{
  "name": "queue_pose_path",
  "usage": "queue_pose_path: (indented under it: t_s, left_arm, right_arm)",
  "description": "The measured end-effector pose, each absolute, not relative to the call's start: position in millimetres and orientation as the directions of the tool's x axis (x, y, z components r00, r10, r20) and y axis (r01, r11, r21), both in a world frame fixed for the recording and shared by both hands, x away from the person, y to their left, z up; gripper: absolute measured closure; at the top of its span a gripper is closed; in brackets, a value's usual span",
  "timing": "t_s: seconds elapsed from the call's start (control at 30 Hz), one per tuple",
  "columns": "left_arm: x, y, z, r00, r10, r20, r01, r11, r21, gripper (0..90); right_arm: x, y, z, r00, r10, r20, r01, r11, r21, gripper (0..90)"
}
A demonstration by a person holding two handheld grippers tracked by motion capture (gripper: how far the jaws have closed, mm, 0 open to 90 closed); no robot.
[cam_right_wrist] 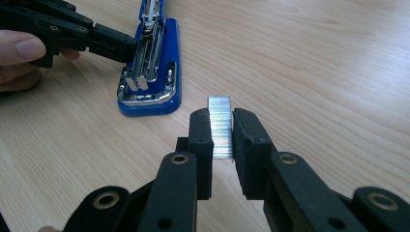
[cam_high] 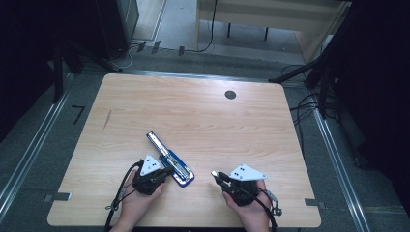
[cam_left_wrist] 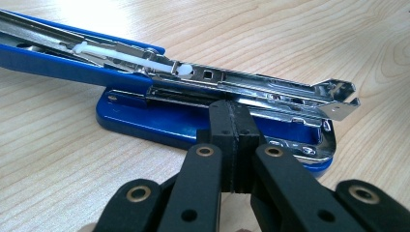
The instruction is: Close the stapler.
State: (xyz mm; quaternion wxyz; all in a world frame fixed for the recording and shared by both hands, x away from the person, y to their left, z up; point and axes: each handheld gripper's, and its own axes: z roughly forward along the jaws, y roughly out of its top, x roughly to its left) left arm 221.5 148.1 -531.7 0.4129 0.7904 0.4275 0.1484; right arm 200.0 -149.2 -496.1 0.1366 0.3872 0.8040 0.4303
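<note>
The right tool (cam_right_wrist: 223,126) pinches a short strip of staples (cam_right_wrist: 221,126) between its pads, the strip standing on edge with its long axis running straight ahead, along the jaws. It hangs clear of the worktop (cam_right_wrist: 314,72), nothing under it but bare wood.

Ahead of that tool and off to its left lies the stapler (cam_right_wrist: 151,72), opened out flat: blue base on the worktop, the metal magazine channel facing up. In the right gripper view the channel's long axis runs away from the tool, nearly parallel to the strip, with its open front end nearest. So the strip is already turned close to the way the channel lies; what separates them is a sideways gap to the left and a little reach forward, and the strip looks high enough to come down into the channel from above.

Farther off, on the stapler's far side from the right tool, the left tool (cam_left_wrist: 231,130) is pressed together, jaws shut with nothing between them, its tip against the side of the stapler's (cam_left_wrist: 145,116) base as if steadying it. In the high view the left tool (cam_high: 162,173) sits right at the stapler (cam_high: 170,158), while the right tool (cam_high: 215,175) is apart from it.
</note>
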Motion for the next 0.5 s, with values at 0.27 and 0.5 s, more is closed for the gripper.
queue_pose_path:
  t_s: [0.27,0.5]
  left_arm:
    - [221.5,148.1,-531.6,0.591,0.798,-0.118,0.553,-0.294,0.779,90.0]
    - [221.6,148.2,-531.7,0.59,0.798,-0.119,0.554,-0.293,0.779,90.0]
  right_arm:
    - [203.9,-135.4,-490.7,-0.684,0.719,0.123,0.496,0.334,0.802,80.0]
    - [207.0,-124.3,-485.8,-0.696,0.706,0.127,0.486,0.335,0.807,80.0]
